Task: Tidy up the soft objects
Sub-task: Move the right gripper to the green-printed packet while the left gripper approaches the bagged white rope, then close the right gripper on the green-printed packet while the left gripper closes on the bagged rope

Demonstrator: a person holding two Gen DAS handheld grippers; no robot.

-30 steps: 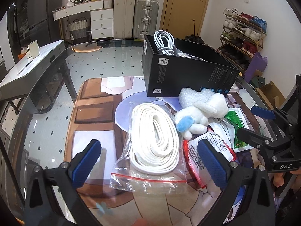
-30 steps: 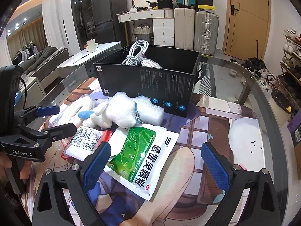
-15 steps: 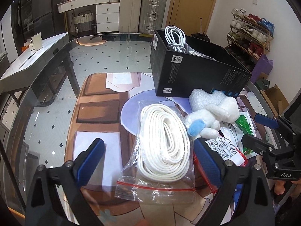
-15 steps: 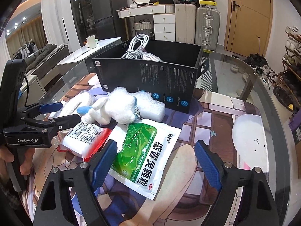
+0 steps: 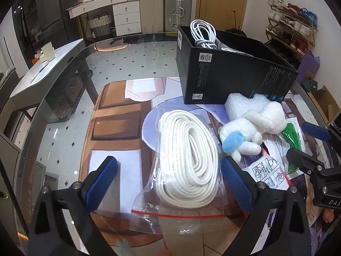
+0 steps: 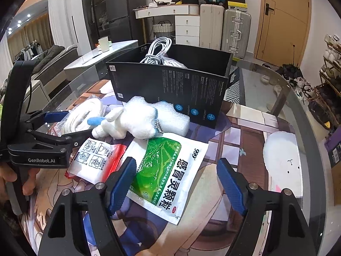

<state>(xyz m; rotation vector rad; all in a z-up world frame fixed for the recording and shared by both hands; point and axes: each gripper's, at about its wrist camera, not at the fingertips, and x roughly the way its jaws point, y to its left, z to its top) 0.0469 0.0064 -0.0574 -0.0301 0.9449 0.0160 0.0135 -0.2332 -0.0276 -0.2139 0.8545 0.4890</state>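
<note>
Both grippers poised over the soft clutter in front of the black box [image 5: 232,72] on the worktop [image 5: 64,98].

The left gripper [image 5: 168,183] stands wide and empty, its jaws straddling the bagged white rope [image 5: 187,149]; the right gripper [image 6: 177,183] is also empty, its jaws having just been closing, though not yet pressing on the green sachet [image 6: 168,170] lying between them. To do this well, I would bite the rope coil itself, not the slack plastic, and take the sachet by an edge — flat packets slip. Counted: one rope bag, one plush toy [image 5: 249,132], one foam piece [image 5: 245,104], one green sachet, one red-and-white packet [image 6: 96,160], all mid-worktop; one box towards the far edge, already holding white cables [image 5: 202,34].
</note>
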